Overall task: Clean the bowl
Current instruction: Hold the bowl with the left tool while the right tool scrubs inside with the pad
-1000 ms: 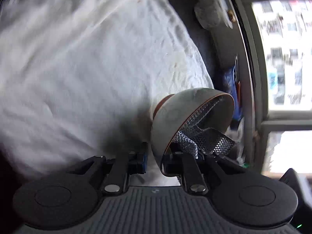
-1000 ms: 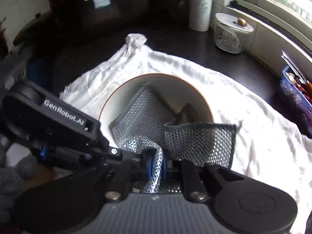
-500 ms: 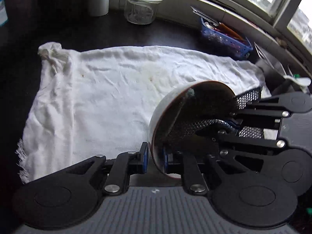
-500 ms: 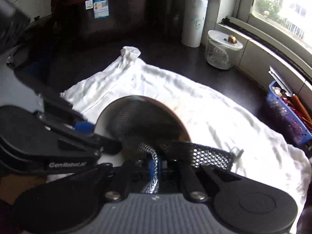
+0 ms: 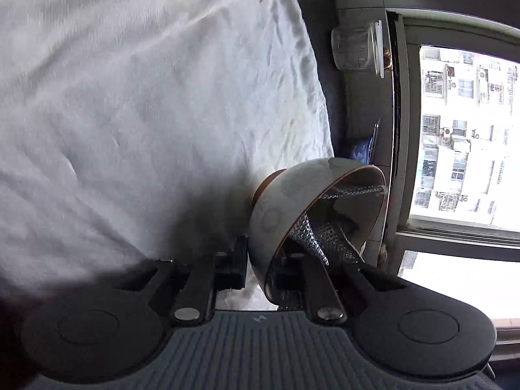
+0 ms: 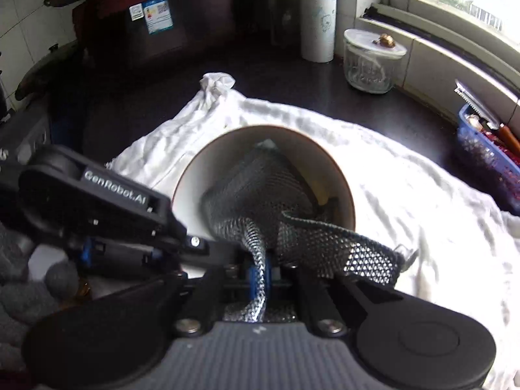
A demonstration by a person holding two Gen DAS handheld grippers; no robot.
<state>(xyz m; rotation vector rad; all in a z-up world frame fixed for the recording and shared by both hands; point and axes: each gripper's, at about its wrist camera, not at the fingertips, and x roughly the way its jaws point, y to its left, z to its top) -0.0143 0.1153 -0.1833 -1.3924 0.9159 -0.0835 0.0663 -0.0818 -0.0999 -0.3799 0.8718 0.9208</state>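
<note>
So the bowl (image 6: pixel 260 175) is white inside, greyish on the outside, with a thin brown rim and a brown foot. It's tipped on its side, mouth facing the right wrist camera, pinched by its rim. Stuffed in it is a silvery metal mesh scrubber cloth (image 6: pixel 260 195), bunched against the inner wall, with one flap hanging out over the rim.

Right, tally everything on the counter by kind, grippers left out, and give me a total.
Bowl: 1
Metal mesh scrubber: 1
White cloth: 1
Glass jar with lid: 1
Paper towel roll: 1
Blue basket: 1
Total: 6
</note>
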